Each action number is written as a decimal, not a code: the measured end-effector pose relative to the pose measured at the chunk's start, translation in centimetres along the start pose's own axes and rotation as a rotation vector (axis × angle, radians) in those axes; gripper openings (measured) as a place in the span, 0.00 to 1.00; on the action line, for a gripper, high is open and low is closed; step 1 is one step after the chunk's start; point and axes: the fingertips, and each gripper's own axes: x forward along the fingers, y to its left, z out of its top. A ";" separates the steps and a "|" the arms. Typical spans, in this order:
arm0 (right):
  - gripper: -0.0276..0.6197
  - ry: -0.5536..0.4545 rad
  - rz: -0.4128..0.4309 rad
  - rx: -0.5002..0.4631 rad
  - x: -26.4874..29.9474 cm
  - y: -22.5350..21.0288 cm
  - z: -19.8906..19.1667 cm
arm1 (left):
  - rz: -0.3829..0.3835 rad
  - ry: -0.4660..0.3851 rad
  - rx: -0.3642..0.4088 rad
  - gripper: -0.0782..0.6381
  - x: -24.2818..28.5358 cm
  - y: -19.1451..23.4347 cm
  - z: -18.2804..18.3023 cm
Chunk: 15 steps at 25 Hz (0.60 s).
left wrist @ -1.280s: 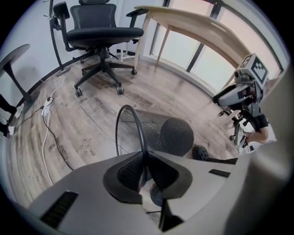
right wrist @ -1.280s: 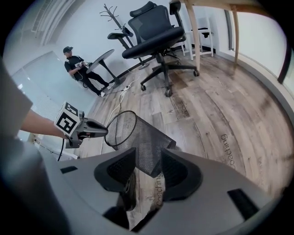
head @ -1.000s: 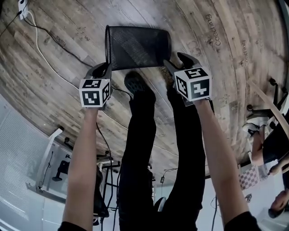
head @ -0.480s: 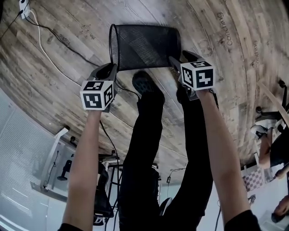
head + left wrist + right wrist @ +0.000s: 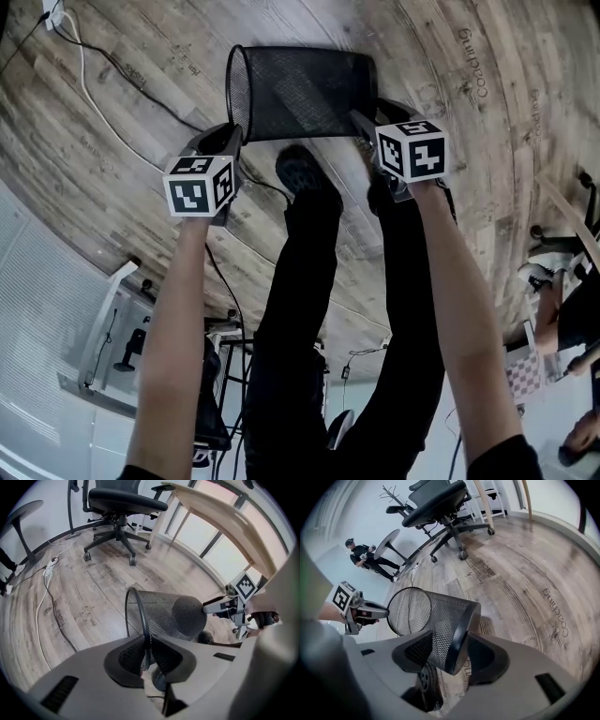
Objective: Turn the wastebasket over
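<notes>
The black mesh wastebasket [image 5: 300, 94] lies on its side above the wood floor, mouth to the left and base to the right. My left gripper [image 5: 234, 138] is shut on the thin wire rim at the mouth, seen between its pads in the left gripper view [image 5: 146, 645]. My right gripper [image 5: 362, 120] is at the base end. Its jaws have just been closing, and the basket's thick bottom band [image 5: 459, 634] sits between them [image 5: 457, 648]. Floor still shows between the band and the right pad. Through the mesh [image 5: 426, 616] I see the left pad.
My own legs and black shoe [image 5: 296, 174] stand just below the basket. A white cable [image 5: 80, 70] runs over the floor at the left. An office chair [image 5: 123, 506] and a wooden table [image 5: 225, 524] stand beyond. A person [image 5: 365, 555] stands far off.
The right gripper has sunk to the basket's base end and now straddles its bottom band. The left gripper has kept its hold on the rim and barely moved.
</notes>
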 end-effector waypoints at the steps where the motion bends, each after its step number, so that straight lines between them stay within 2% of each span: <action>1: 0.42 -0.002 0.000 -0.004 0.0 0.0 0.2 | 0.004 0.003 -0.005 0.18 0.1 0.1 0.0; 5: 0.40 0.002 -0.012 -0.019 0.0 0.0 0.8 | 0.015 0.005 -0.032 0.18 0.1 0.2 -0.1; 9: 0.38 -0.020 -0.030 -0.079 -0.6 0.1 2.2 | 0.023 -0.001 -0.068 0.18 0.1 0.2 -0.2; 15: 0.37 -0.084 -0.078 -0.167 -2.8 0.1 5.3 | 0.009 -0.022 -0.065 0.17 0.3 -0.7 0.5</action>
